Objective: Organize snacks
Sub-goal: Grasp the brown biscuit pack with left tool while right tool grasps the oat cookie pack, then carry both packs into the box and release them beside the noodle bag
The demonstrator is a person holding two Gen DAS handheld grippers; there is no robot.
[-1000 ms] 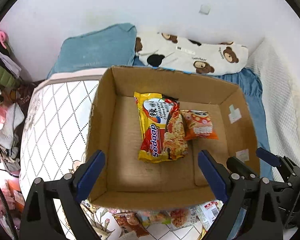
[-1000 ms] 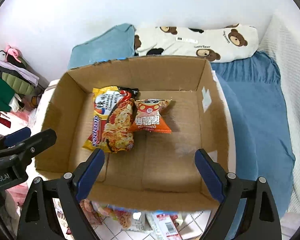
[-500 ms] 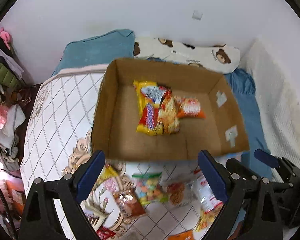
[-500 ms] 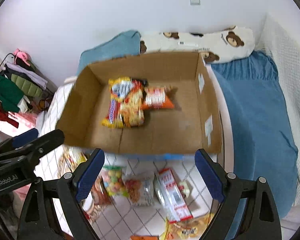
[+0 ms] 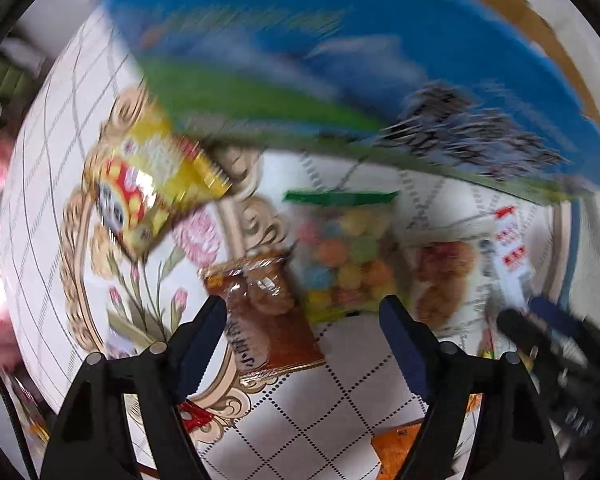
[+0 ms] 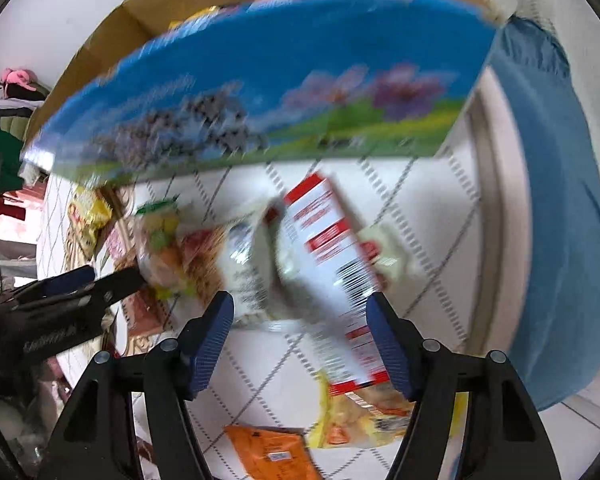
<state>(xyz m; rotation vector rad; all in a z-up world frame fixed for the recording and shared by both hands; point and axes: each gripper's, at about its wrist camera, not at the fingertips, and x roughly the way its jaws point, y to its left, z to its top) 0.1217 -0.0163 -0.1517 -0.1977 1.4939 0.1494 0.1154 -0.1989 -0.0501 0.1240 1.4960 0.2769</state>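
Both tongs gape empty: the left tongs (image 5: pixel 304 332) hover over a brown packet (image 5: pixel 268 316) and a candy bag (image 5: pixel 346 256), the right tongs (image 6: pixel 300 336) over a red-and-white box (image 6: pixel 332 260), all lying on the quilt (image 5: pixel 48 184) near the carton (image 6: pixel 260 92). The bags look light, soft and crinkly, best pinched at a sealed edge; the box is stiff. Only the left view shows the yellow bag (image 5: pixel 144 188) clearly; only the right shows the orange packet (image 6: pixel 272 454).

The right gripper (image 6: pixel 300 340) hangs with its jaws spread wide and nothing between them. A red-and-white packet (image 6: pixel 332 272) lies just ahead, between the fingertips (image 6: pixel 216 320), motion-blurred. Beyond it, the cardboard box (image 6: pixel 268 88) shows its blue printed side. An orange packet (image 6: pixel 272 454) lies below the fingers.
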